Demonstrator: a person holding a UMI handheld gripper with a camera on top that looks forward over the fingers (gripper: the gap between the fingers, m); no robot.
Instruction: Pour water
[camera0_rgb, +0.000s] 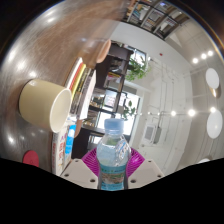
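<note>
Setting: indoor, looks like an office or open showroom-type room rather than a home kitchen. Evidence: white ceiling (185, 75) with rows of small recessed lights (173, 113); dark open shelving (98, 100) with items on it that are too small to identify; potted green plants (135, 68) set high by the shelving; pale walls and bright, even lighting. Exact type of room cannot be fixed.
</note>
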